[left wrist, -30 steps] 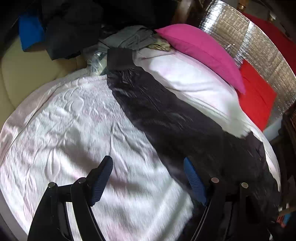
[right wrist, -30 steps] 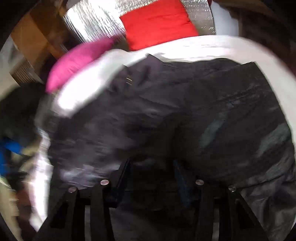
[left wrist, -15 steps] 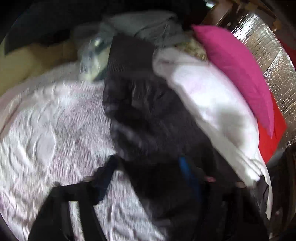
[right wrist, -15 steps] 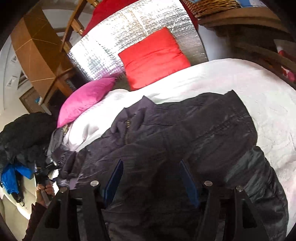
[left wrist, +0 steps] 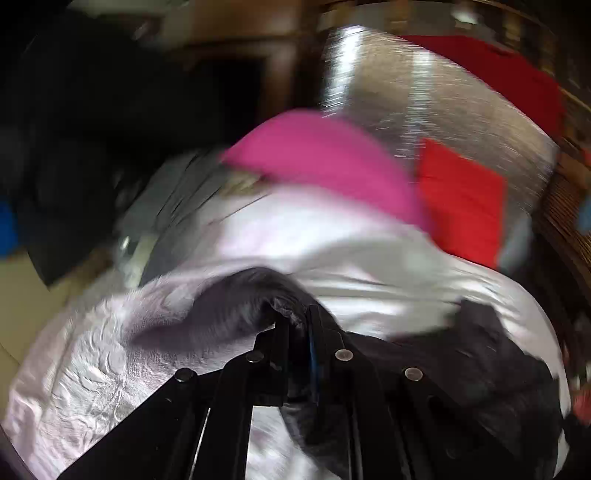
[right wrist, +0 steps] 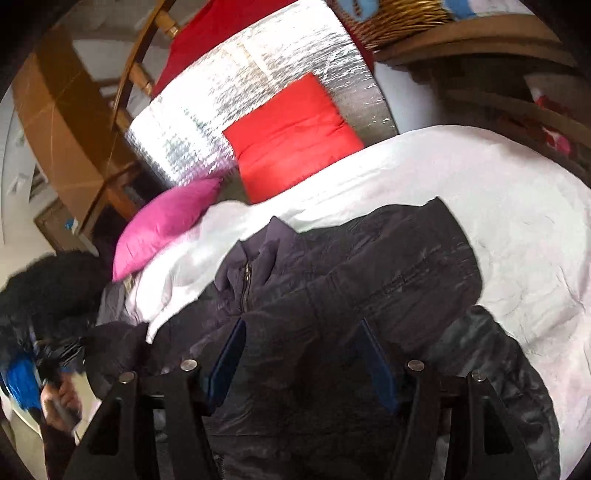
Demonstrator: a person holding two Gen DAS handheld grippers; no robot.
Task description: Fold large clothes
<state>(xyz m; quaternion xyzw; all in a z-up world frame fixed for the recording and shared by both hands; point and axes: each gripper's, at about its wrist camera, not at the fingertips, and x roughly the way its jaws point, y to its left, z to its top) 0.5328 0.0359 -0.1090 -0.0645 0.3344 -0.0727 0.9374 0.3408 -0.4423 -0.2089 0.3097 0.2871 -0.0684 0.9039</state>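
Observation:
A dark puffer jacket [right wrist: 388, 266] lies spread on the white bed [right wrist: 517, 206], zip and collar toward the pillows. In the left wrist view my left gripper [left wrist: 295, 325] is shut on a bunch of the jacket's sleeve [left wrist: 236, 306], which hangs lifted off the sheet; the picture is blurred by motion. The right wrist view shows that sleeve [right wrist: 110, 347] raised at far left beside a hand [right wrist: 59, 398]. My right gripper [right wrist: 301, 332] hovers open over the jacket's chest, blue pads [right wrist: 229, 358] apart, with fabric below them and none pinched.
A pink pillow [right wrist: 166, 221] and a red cushion [right wrist: 291, 136] lean on a silver foil panel [right wrist: 229, 92] at the bed's head. Dark clothes [right wrist: 40, 291] and grey garments [left wrist: 173, 192] pile up at the left. Wooden shelves with a wicker basket [right wrist: 399, 14] stand at the right.
My left gripper closed on the jacket's sleeve and rose with it off the sheet. The right gripper's jaws widened and it drew back a little over the jacket.

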